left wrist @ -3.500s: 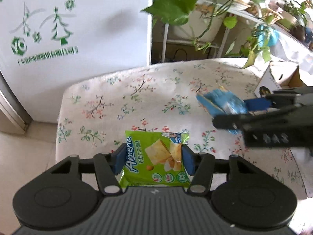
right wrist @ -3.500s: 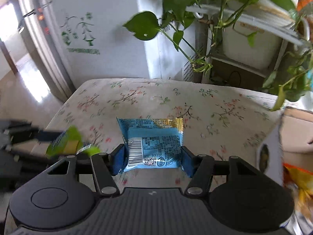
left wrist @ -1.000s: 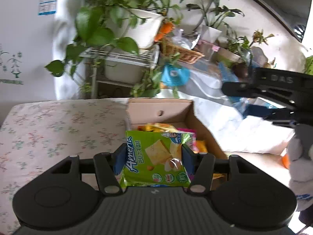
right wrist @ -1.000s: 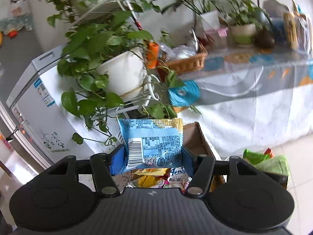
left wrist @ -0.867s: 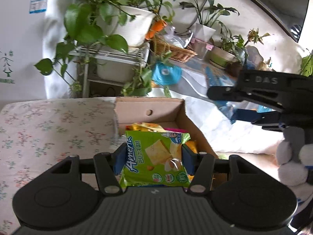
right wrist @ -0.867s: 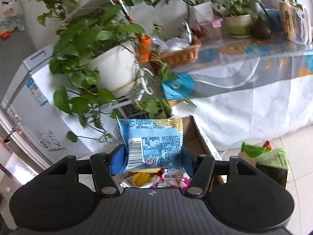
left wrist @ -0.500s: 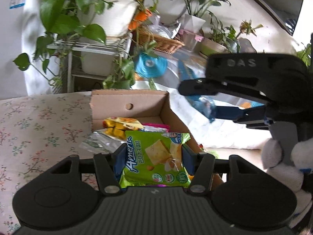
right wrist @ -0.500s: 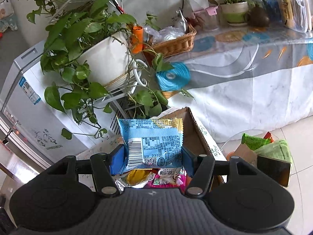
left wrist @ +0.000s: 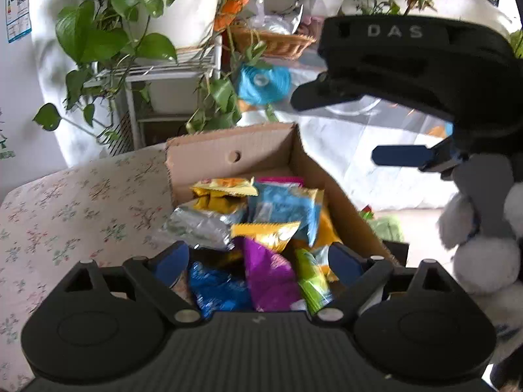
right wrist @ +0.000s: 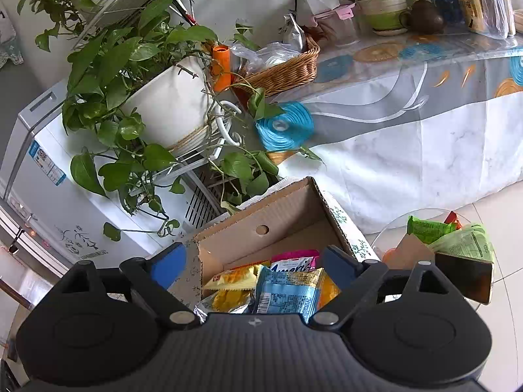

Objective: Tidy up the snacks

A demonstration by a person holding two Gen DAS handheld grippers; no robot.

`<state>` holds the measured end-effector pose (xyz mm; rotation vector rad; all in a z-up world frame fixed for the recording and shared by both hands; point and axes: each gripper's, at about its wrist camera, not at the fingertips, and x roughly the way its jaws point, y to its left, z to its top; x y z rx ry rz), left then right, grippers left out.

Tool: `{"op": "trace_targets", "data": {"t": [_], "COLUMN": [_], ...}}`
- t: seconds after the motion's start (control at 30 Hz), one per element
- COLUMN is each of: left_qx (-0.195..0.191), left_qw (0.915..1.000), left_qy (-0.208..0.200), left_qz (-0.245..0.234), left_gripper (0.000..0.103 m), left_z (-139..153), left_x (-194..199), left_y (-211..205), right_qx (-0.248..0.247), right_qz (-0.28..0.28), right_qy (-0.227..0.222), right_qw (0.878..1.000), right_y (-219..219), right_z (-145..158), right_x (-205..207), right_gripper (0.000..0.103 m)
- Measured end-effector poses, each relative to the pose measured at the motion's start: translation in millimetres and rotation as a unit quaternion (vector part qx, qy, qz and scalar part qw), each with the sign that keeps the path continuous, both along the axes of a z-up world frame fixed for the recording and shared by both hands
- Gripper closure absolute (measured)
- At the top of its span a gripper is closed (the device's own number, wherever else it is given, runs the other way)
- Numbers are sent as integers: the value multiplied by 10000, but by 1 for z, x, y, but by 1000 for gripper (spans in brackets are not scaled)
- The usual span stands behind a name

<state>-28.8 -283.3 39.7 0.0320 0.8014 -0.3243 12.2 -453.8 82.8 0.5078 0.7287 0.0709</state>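
Note:
An open cardboard box (left wrist: 261, 147) stands on the flowered table and holds several snack packets. My left gripper (left wrist: 258, 261) is open and empty above the near end of the box. The green Amena packet (left wrist: 310, 277) lies in the box below it, beside a purple packet (left wrist: 268, 274). My right gripper (right wrist: 251, 261) is open and empty above the same box (right wrist: 281, 215). The light blue packet (right wrist: 287, 290) lies on the pile under it and also shows in the left wrist view (left wrist: 284, 205). The right gripper's body (left wrist: 408, 65) hangs over the box's right side.
The flowered tablecloth (left wrist: 65, 202) lies left of the box. A white rack with potted plants (right wrist: 157, 104) stands behind it. A long covered table (right wrist: 408, 114) with a wicker basket (right wrist: 284, 68) lies to the right. Green bags (right wrist: 451, 238) lie on the floor.
Both grippers have opened above the box. The green packet and the light blue packet have dropped out of the fingers into the box.

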Motion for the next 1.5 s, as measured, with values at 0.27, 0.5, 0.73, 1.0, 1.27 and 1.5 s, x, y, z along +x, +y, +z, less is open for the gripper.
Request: {"op": "trace_targets", "data": {"t": [0.27, 0.5, 0.73, 1.0, 1.27, 1.5], "left_qx": [169, 220, 226, 236, 357, 506], "left_qw": [9996, 9989, 9971, 9948, 9938, 9916], "left_qy": [142, 243, 349, 483, 516, 557], "left_qz": [160, 345, 634, 870, 919, 1051], "left_gripper": [10, 10, 10, 4, 3, 1], "left_z": [6, 10, 13, 14, 13, 11], "left_x": [-11, -19, -22, -23, -25, -22], "left_y": [9, 23, 41, 53, 55, 57], "right_qx": [-163, -523, -779, -1129, -1405, -1658], "right_qz": [-124, -276, -383, -668, -825, -640], "right_qy": [11, 116, 214, 528, 851, 1047], "right_qw": [9998, 9982, 9960, 9899, 9830, 9785], "right_y": [5, 6, 9, 11, 14, 23], "right_z": [4, 7, 7, 2, -5, -11], "right_x": [-7, -18, -31, -51, -71, -74], "right_gripper": [3, 0, 0, 0, 0, 0]}}
